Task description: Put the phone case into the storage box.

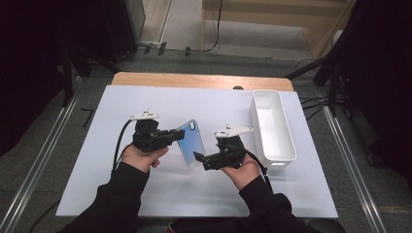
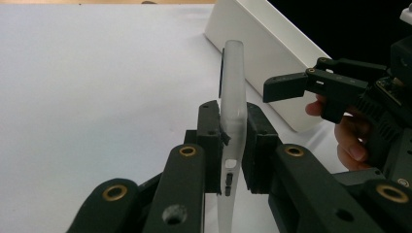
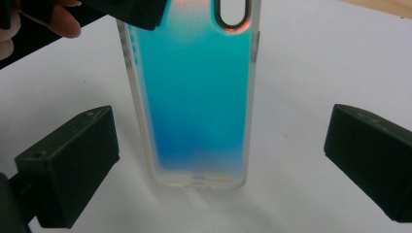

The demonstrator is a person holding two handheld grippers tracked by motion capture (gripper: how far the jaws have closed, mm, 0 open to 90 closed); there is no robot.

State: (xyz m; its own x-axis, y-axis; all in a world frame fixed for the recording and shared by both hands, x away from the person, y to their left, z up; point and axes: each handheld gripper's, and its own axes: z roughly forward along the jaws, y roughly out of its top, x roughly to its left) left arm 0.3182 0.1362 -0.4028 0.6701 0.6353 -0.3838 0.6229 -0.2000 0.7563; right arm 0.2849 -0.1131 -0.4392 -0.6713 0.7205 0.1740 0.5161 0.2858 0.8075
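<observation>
Left claw (image 2: 232,145) is pinching a phone case (image 1: 190,141) by its edges, near the camera-cutout end, pads pressed flat on both long sides; the case stands clear of the white counter (image 1: 145,194), just left of centre in the high view, its blue back tilted toward the right claw (image 1: 206,160). Right claw is spread wide: in its own view the two black pads sit at lower left and lower right, with the free end of the case between them and touching neither. White bin (image 1: 272,127) stands empty at the right of the high view, near the right hand. Judged step: handover of the case from left to right, grasp not yet made. Next move calls for advancing the right claw so the pads flank the lower end squarely, closing on the edges, and only then loosening the left grip; the translucent case looks slick, so a skewed pinch could let it twist.
</observation>
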